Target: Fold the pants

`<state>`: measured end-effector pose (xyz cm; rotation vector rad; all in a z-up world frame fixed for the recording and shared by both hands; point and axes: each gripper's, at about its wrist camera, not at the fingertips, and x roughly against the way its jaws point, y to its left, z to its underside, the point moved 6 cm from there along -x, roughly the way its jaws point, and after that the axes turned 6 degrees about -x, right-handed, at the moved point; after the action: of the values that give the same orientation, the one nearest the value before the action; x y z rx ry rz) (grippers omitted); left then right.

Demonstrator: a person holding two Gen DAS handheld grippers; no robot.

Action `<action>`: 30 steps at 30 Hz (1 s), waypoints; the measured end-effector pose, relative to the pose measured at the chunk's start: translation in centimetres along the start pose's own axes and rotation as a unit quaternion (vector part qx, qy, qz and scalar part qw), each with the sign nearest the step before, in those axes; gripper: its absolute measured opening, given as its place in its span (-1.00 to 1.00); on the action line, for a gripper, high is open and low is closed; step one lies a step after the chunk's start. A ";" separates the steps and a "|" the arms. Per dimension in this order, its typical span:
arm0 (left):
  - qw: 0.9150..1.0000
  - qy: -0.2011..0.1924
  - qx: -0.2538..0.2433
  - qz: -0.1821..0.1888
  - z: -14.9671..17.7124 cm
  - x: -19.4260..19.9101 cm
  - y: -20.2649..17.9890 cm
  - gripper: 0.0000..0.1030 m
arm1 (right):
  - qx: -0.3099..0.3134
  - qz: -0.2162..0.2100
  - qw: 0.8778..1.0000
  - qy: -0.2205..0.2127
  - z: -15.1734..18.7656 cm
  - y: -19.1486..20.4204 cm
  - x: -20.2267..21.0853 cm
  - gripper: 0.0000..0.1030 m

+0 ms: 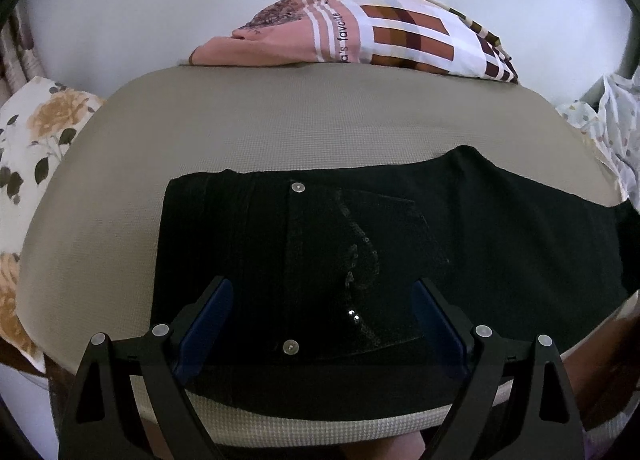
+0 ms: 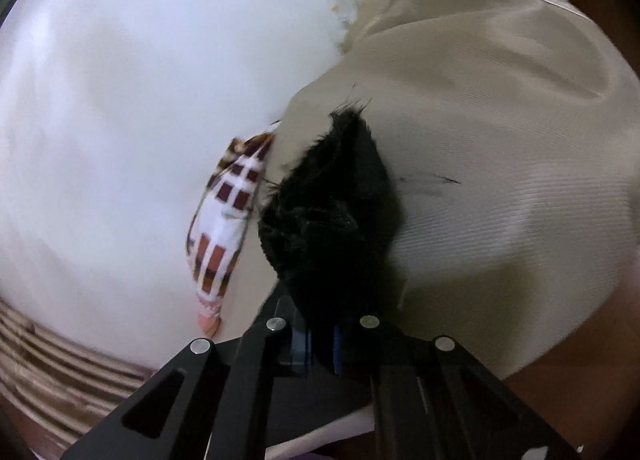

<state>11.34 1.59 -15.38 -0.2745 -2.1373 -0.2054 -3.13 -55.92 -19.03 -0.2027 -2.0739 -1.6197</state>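
Black pants (image 1: 360, 244) lie flat on a beige padded surface (image 1: 248, 131), waist end at the left with a sequinned back pocket facing up, legs running off to the right. My left gripper (image 1: 322, 300) is open, hovering just above the waist area with nothing between its blue pads. My right gripper (image 2: 320, 340) is shut on a bunched end of the black pants (image 2: 332, 211), with its frayed hem sticking up above the beige surface (image 2: 500, 139).
A pink and plaid folded cloth (image 1: 360, 31) lies at the far edge of the surface; it also shows in the right wrist view (image 2: 228, 215). A floral pillow (image 1: 36, 131) sits at the left, patterned white fabric (image 1: 612, 119) at the right. A white wall is behind.
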 end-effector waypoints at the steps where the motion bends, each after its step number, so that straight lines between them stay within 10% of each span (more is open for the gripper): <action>1: 1.000 -0.001 0.000 0.000 0.0 0.1 0.0 0.76 | 0.007 -0.007 1.000 0.008 0.5 1.2 -0.6 -0.84; 19: 0.999 0.010 0.031 0.022 2.3 -0.4 1.0 0.76 | 0.123 -0.038 0.954 0.269 22.6 14.0 -19.0 -0.84; 30: 0.999 0.016 0.043 0.030 3.0 -0.6 1.3 0.76 | 0.238 0.025 0.924 0.297 29.4 12.6 -20.5 -0.83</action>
<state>9.62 3.50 -17.44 -0.2834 -2.0970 -0.0833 11.30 -20.92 -22.64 0.3593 -1.8693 -0.9333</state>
